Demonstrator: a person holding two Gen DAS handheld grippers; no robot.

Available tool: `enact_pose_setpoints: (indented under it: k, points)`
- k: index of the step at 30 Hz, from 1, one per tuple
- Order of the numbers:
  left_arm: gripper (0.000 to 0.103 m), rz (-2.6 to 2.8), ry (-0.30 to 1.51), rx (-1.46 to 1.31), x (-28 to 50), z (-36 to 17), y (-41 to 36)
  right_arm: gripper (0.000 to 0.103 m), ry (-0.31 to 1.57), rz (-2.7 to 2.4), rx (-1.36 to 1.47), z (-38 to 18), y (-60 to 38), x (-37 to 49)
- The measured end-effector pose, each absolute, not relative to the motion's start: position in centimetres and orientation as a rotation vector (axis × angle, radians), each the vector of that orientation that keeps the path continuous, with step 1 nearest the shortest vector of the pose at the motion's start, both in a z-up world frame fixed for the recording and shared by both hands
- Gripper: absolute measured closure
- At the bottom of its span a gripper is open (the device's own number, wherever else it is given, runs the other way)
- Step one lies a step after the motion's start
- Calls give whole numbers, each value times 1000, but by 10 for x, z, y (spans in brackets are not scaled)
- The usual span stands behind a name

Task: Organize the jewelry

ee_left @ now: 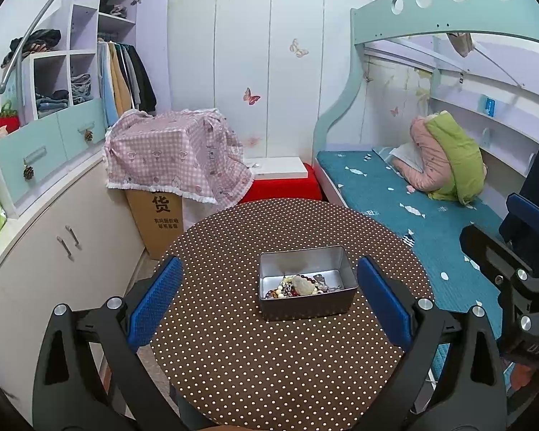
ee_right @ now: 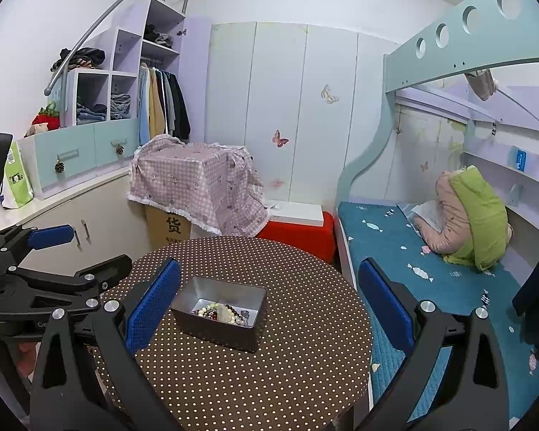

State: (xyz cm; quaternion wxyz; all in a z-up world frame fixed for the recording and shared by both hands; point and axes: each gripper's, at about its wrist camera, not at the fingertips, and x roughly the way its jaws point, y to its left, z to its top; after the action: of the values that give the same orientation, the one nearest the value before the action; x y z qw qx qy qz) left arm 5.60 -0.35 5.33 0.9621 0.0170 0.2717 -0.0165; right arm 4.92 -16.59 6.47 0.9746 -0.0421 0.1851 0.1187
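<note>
**Kid:** Where is the jewelry?

**Me:** It sits in a heap inside the metal tin [ee_left: 305,287]. I see beads and a pale stone piece in the jewelry pile [ee_left: 298,285]. The tin rests on the round dotted bench [ee_left: 269,366], just ahead of my left tool [ee_left: 269,303] and right between its two blue pads.

**Kid:** Is the left tool holding anything?

**Me:** No. Its blue pads stand wide apart, one on each side of the tin, and touch nothing. I think I hold it like that so the tin stays in plain sight and I can come down on one piece.

**Kid:** And the other one?

**Me:** My right tool [ee_right: 269,309] is spread wide too, and it is empty. From there the tin [ee_right: 221,318] lies ahead and toward the left pad. The pile [ee_right: 221,312] sits at the near end of the tin.

**Kid:** Why is everything in one tin?

**Me:** My guess is the tin keeps small beads from rolling off the bench. The pieces look tangled, so picking just one may be tricky.
</note>
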Motion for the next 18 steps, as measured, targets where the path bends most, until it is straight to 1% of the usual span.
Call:
enact_pose_setpoints:
  k: [18]
  points:
    - [6,-42,560,32,57,48,-7,8,384,235,-91,61,-163,51]
